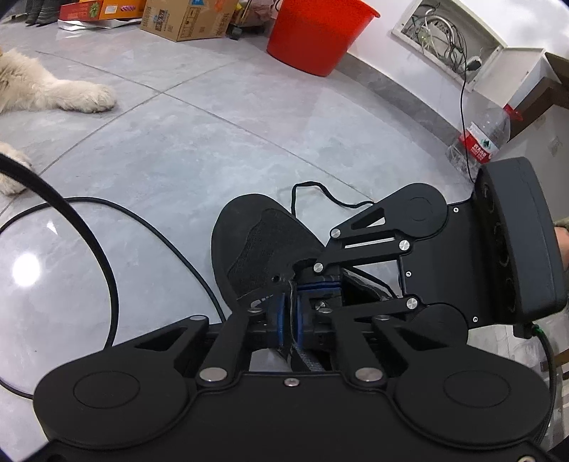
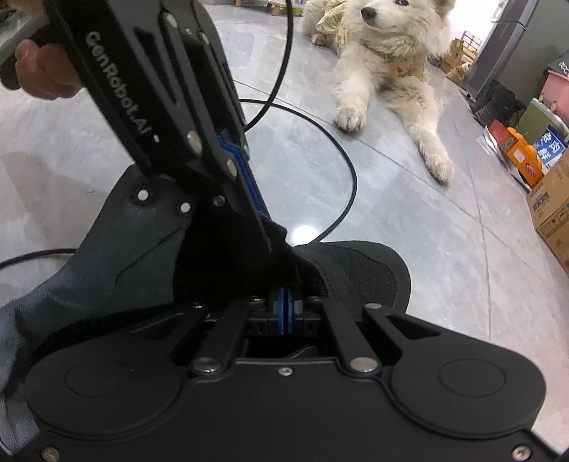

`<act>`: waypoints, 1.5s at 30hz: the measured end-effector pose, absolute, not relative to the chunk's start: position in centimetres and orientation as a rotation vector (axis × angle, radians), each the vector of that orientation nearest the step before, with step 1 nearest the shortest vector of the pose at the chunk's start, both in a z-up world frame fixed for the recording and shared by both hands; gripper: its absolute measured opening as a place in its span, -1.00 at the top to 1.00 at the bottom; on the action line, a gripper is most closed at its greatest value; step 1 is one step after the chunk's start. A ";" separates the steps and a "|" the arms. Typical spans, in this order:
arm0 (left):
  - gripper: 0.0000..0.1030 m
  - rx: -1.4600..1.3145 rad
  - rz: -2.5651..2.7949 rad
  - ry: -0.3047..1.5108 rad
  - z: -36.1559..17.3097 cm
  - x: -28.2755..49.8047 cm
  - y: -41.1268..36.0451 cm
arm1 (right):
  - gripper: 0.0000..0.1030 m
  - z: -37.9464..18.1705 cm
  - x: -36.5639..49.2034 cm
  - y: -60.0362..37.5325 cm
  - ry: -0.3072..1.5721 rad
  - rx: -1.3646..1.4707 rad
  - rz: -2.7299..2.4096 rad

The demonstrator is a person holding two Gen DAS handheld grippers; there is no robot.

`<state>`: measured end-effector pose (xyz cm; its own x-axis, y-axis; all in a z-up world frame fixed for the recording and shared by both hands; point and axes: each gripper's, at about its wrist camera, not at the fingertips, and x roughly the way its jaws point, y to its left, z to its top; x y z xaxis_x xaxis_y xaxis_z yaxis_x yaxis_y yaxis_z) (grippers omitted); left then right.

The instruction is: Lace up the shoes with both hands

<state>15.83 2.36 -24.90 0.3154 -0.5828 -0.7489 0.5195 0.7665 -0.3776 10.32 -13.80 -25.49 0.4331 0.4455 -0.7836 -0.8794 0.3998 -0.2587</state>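
A black shoe lies on the grey tiled floor, toe pointing away. In the right wrist view the shoe shows a grey side panel with metal eyelets. My left gripper is shut, with a thin dark shoelace strand pinched between its blue pads over the lacing area. A loose shoelace end curls on the floor past the toe. My right gripper is shut right against the shoe's upper; whether it pinches anything is hidden. It meets the left gripper tip to tip, and the right gripper comes in from the right.
A white dog lies on the floor just beyond the shoe, one paw stretched out. Black cables loop on the tiles left of the shoe. A red bucket, cardboard boxes and a water bottle stand by the wall.
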 end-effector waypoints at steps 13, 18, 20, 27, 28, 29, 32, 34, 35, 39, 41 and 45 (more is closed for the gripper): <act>0.92 -0.173 -0.706 1.029 -25.5 16.0 3.5 | 0.95 -24.6 9.0 -14.7 0.663 -0.755 0.961; 0.92 -0.166 -0.712 1.028 -25.4 16.0 3.3 | 0.95 -24.6 9.1 -14.9 0.666 -0.745 0.960; 0.92 -0.164 -0.714 1.026 -25.5 16.0 3.4 | 0.95 -24.6 9.1 -14.7 0.662 -0.750 0.961; 0.92 -0.157 -0.715 1.021 -25.4 16.0 3.4 | 0.95 -24.8 9.4 -14.1 0.683 -0.724 0.953; 0.92 -0.156 -0.715 1.020 -25.4 16.0 3.4 | 0.95 -24.8 9.5 -14.2 0.688 -0.714 0.950; 0.92 -0.156 -0.715 1.019 -25.4 16.0 3.4 | 0.95 -24.8 9.5 -14.3 0.692 -0.707 0.947; 0.92 -0.157 -0.715 1.018 -25.4 15.9 3.4 | 0.95 -24.7 9.9 -14.4 0.714 -0.682 0.934; 0.92 -0.154 -0.716 1.015 -25.4 15.8 3.3 | 0.95 -24.7 10.2 -14.2 0.733 -0.668 0.924; 0.92 -0.151 -0.717 1.013 -25.3 15.8 3.2 | 0.95 -24.8 10.3 -14.1 0.739 -0.665 0.921; 0.91 -0.149 -0.720 1.011 -25.3 15.9 3.2 | 0.95 -24.8 10.4 -13.9 0.733 -0.673 0.927; 0.91 -0.147 -0.724 1.012 -25.3 15.9 3.2 | 0.95 -24.8 10.4 -13.8 0.728 -0.685 0.930; 0.90 -0.112 -0.738 1.004 -25.1 15.9 3.0 | 0.95 -24.8 10.4 -13.3 0.723 -0.727 0.935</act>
